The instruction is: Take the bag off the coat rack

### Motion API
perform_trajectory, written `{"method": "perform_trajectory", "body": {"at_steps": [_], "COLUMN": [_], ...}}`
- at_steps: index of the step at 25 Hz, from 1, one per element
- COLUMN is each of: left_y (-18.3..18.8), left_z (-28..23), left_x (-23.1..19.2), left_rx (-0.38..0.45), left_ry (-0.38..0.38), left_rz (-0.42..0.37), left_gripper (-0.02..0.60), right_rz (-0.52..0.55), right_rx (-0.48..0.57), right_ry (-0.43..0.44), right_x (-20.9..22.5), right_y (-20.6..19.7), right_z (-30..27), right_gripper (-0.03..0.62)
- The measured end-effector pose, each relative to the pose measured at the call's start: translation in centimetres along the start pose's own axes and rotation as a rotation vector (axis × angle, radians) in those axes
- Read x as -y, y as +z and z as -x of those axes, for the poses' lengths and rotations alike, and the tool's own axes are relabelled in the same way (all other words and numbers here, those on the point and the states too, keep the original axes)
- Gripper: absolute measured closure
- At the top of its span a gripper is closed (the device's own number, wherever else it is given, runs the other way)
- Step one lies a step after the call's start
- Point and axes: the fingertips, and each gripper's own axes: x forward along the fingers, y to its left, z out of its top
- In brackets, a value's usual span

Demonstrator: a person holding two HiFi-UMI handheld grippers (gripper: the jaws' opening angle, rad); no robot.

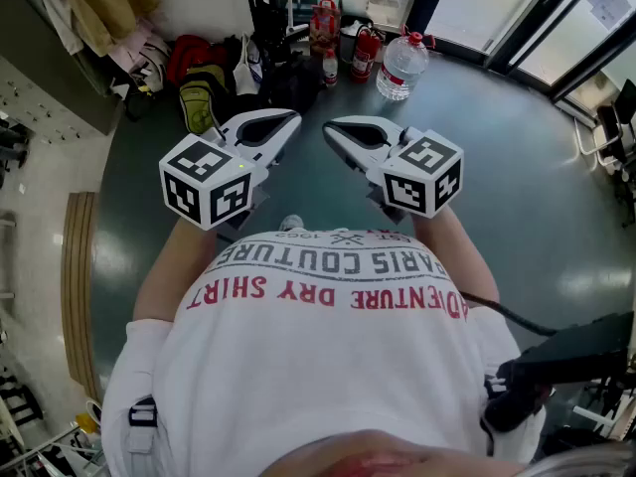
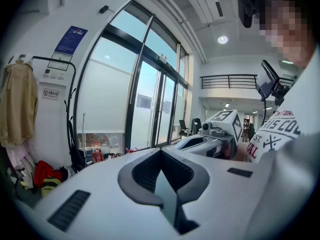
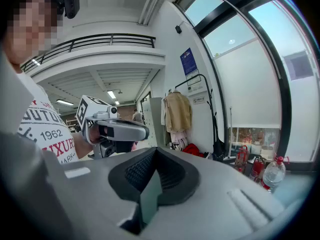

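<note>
A black coat rack stands at the far wall, a few steps ahead of me. A beige coat hangs on the coat rack, with something pale pink and white under it; whether that is the bag I cannot tell. Red and yellow-green bags lie on the floor at its foot. The right gripper view shows the coat on the rack. My left gripper and right gripper are held side by side at chest height, both shut and empty, tips nearly touching. Each gripper view shows its own closed jaws: the left gripper, the right gripper.
A large water bottle, red fire extinguishers and a red container stand by the glass doors. A wooden board lies at the left. A black cable and stand sit at my right side.
</note>
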Motion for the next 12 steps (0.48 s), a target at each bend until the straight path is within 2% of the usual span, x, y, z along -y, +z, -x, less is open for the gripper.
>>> {"method": "perform_trajectory", "body": {"at_steps": [12], "left_y": [-0.63], "left_z": [-0.03], "left_x": [0.80], "left_rx": [-0.007], "left_ry": [-0.008], "left_rz": [0.017], "left_gripper": [0.580], "right_rz": [-0.016], "right_rx": [0.007], "right_ry": [-0.009], "right_x": [-0.21], "right_y": [-0.35], "right_z": [0.79], "right_gripper": [0.592]}}
